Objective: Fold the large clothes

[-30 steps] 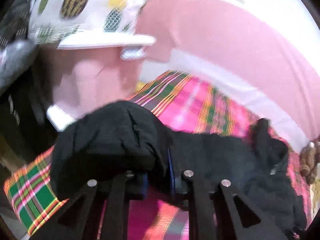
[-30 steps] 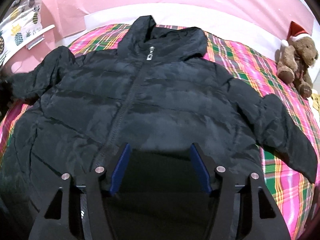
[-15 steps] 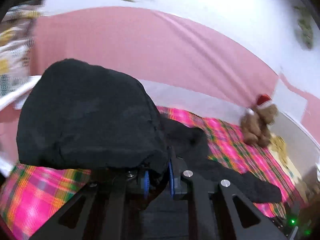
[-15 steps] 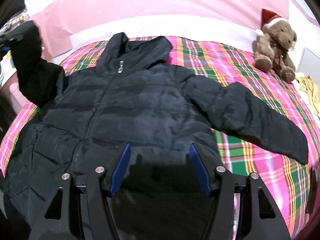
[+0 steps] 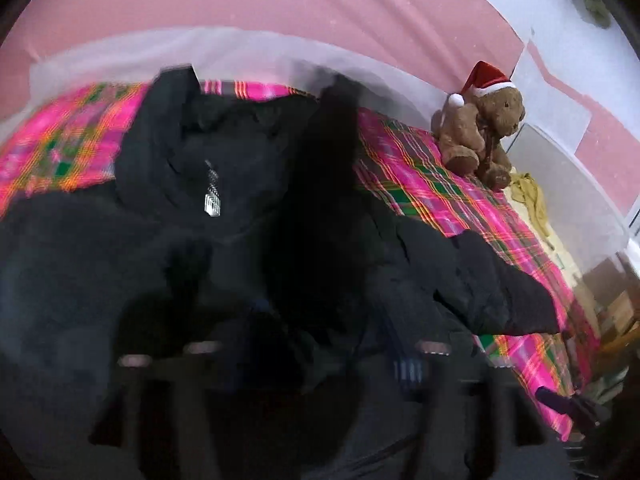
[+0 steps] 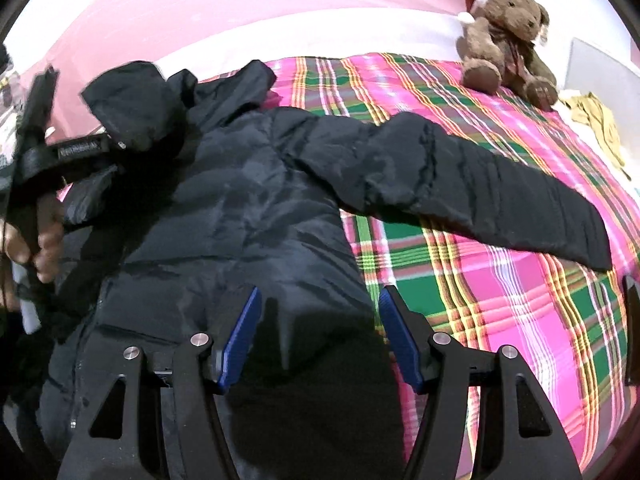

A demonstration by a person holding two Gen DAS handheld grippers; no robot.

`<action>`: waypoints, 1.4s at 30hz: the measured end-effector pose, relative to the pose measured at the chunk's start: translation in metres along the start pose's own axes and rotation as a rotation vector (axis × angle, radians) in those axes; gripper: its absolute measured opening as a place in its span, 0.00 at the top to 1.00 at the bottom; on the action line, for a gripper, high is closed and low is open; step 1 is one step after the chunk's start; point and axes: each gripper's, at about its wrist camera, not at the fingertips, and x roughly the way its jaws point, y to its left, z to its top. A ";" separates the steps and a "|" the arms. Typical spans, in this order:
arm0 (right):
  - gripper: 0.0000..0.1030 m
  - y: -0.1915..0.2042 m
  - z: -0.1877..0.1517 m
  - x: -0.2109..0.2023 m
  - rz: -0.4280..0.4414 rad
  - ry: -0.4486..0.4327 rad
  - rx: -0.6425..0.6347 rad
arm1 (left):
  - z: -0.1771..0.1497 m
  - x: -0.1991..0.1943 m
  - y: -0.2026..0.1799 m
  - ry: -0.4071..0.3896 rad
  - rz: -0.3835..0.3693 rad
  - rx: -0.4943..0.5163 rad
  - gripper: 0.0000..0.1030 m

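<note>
A black puffer jacket (image 6: 240,208) lies front up on a plaid bedspread (image 6: 500,300); it also shows in the left wrist view (image 5: 224,216), with its zipper pull (image 5: 212,200) near the collar. My left gripper (image 6: 116,136) is over the jacket's chest and holds the left sleeve cuff (image 6: 132,108), folded inward. In its own blurred view the jaws look wider apart, with dark sleeve (image 5: 320,208) between them. My right gripper (image 6: 320,328) is open and empty over the jacket's lower right edge. The right sleeve (image 6: 480,184) lies stretched out on the bedspread.
A brown teddy bear (image 6: 504,36) in a Santa hat sits at the bed's far right corner, also in the left wrist view (image 5: 484,128). A yellow cloth (image 6: 596,120) lies beside it. A pink wall (image 6: 240,4) runs behind the bed.
My left gripper has swung right and down, carrying the left sleeve from out at the side over onto the jacket's chest. My right gripper has shifted right along the hem, still open.
</note>
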 end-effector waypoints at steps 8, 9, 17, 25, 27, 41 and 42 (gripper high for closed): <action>0.40 -0.004 0.007 -0.008 0.023 -0.031 0.031 | 0.001 -0.042 -0.028 -0.032 -0.111 0.052 0.20; 0.40 -0.002 0.009 -0.009 0.031 -0.037 0.029 | 0.005 -0.052 -0.024 -0.055 -0.110 0.059 0.20; 0.40 0.040 0.054 0.020 0.148 -0.032 -0.009 | 0.037 -0.083 0.105 -0.132 0.242 -0.005 0.22; 0.52 0.081 0.098 0.126 0.126 0.095 -0.086 | 0.005 -0.046 0.197 -0.032 0.313 -0.181 0.33; 0.52 0.078 0.110 0.150 0.103 0.095 -0.083 | 0.002 -0.044 0.189 -0.033 0.329 -0.153 0.33; 0.53 0.077 0.163 0.140 0.081 0.022 -0.066 | 0.045 -0.034 0.211 -0.026 0.409 -0.125 0.36; 0.52 0.076 0.162 0.152 0.059 0.049 -0.066 | 0.041 -0.028 0.214 -0.023 0.419 -0.119 0.35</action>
